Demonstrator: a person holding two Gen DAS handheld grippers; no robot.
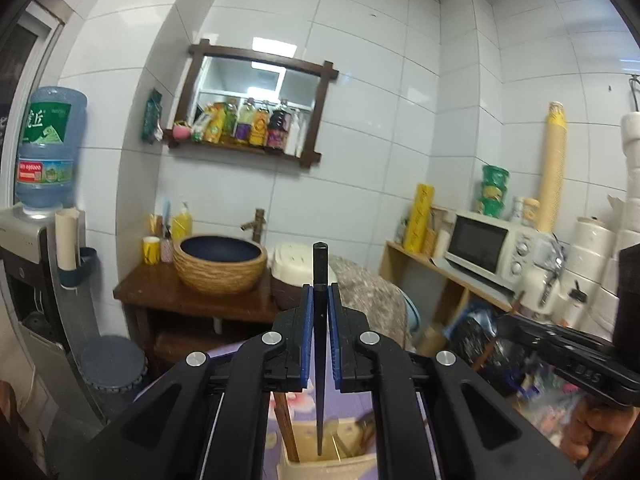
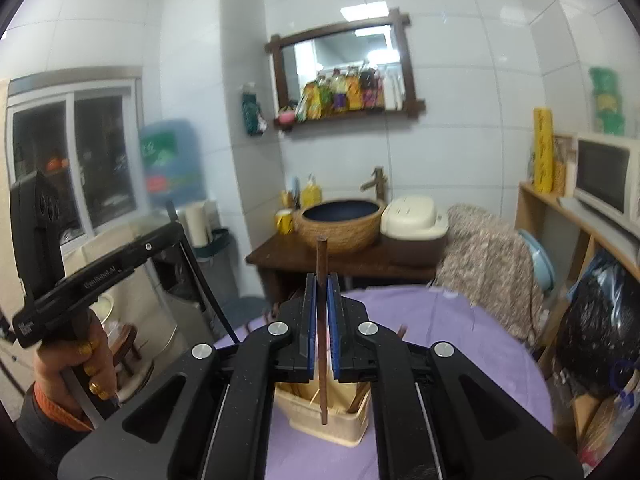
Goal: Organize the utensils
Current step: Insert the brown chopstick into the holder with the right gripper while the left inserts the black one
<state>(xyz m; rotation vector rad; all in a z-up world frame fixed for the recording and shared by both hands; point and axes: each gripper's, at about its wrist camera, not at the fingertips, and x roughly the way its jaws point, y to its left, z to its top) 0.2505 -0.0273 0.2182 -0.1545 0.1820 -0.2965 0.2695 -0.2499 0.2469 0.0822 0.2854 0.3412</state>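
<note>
Left gripper (image 1: 320,300): jaws clamped on black chopstick (image 1: 320,344), so nothing passes between them. At 6 o'clock, directly below the tip, the cream utensil holder (image 1: 320,462) with brown chopsticks (image 1: 288,428) leaning at its 9 o'clock side; middle of the opening free. At 3 o'clock the other gripper body crowds in.

Right gripper (image 2: 321,296): jaws filled by brown chopstick (image 2: 322,336). Holder (image 2: 332,420) at 6 o'clock, sticks leaning at both its 3 and 9 o'clock sides. Purple tablecloth (image 2: 460,336) bare at 3 o'clock. Left hand (image 2: 76,376) blocks 9 o'clock.
</note>
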